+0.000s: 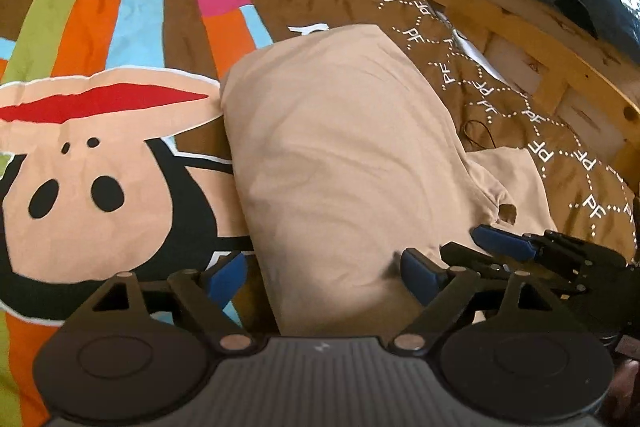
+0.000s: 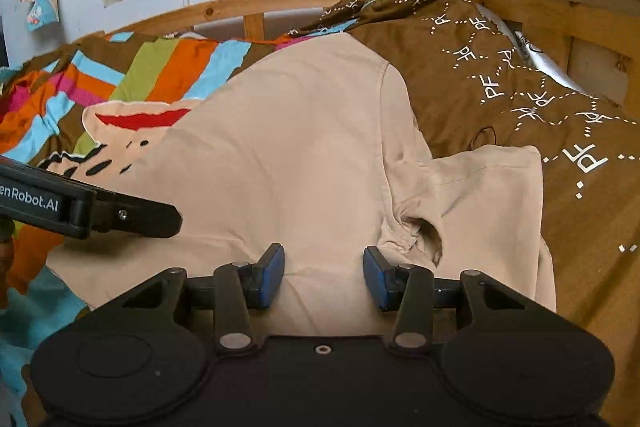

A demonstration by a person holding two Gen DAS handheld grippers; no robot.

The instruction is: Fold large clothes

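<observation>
Beige shirt (image 2: 304, 155) lies center on the bedspread (image 1: 120, 27), sleeve at 3 o'clock. Left gripper (image 1: 324, 273) spread wide, right gripper (image 2: 324, 277) half-spread, neither pinching. Risk: grabbing one layer only, fold skews.

Soft, even daylight; weak shadows. Fisheye bends the bed frame (image 1: 520, 23); corners black; slight blur throughout.

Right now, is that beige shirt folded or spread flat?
Partly folded: the beige shirt has one side turned in along a straight edge, while a short sleeve still sticks out.
</observation>
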